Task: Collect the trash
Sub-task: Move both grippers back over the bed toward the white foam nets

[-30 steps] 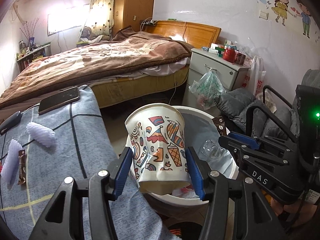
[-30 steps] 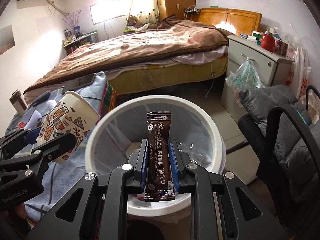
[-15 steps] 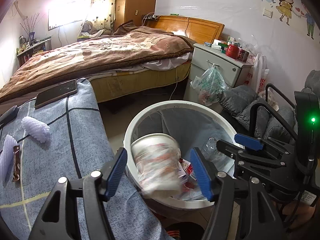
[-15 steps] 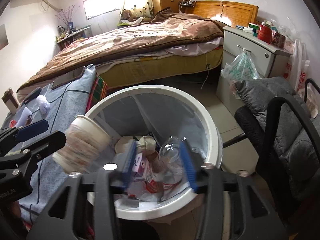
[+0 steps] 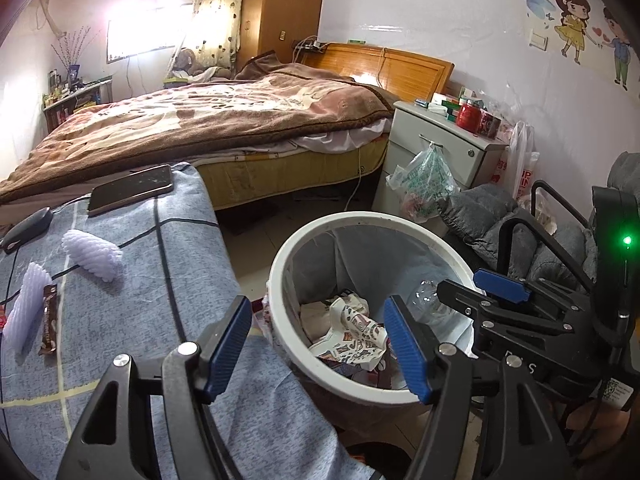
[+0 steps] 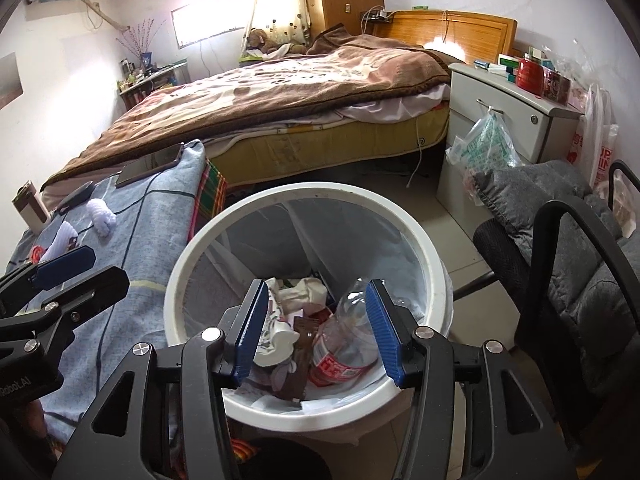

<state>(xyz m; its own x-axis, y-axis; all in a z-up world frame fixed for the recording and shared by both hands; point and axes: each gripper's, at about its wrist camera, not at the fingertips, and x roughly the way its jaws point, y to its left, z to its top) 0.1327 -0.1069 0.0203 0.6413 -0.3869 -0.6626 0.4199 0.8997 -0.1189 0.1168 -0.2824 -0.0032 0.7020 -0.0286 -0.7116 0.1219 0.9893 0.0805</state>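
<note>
Below right hand-held gripper (image 6: 316,330): paper cup (image 6: 276,332) inside bin (image 6: 434,276).

To the left of my left hand-held gripper (image 5: 318,344) stands the cloth-covered bench (image 5: 140,300). On it lie a phone (image 5: 130,189), two white foam sleeves (image 5: 93,255) and a brown sachet (image 5: 49,319).

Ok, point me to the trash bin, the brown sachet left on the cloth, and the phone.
trash bin (image 6: 434,268): right wrist view, on its white rim, right side.
brown sachet (image 5: 49,320): left wrist view, middle of the wrapper.
phone (image 5: 132,189): left wrist view, centre of its dark screen.
</note>
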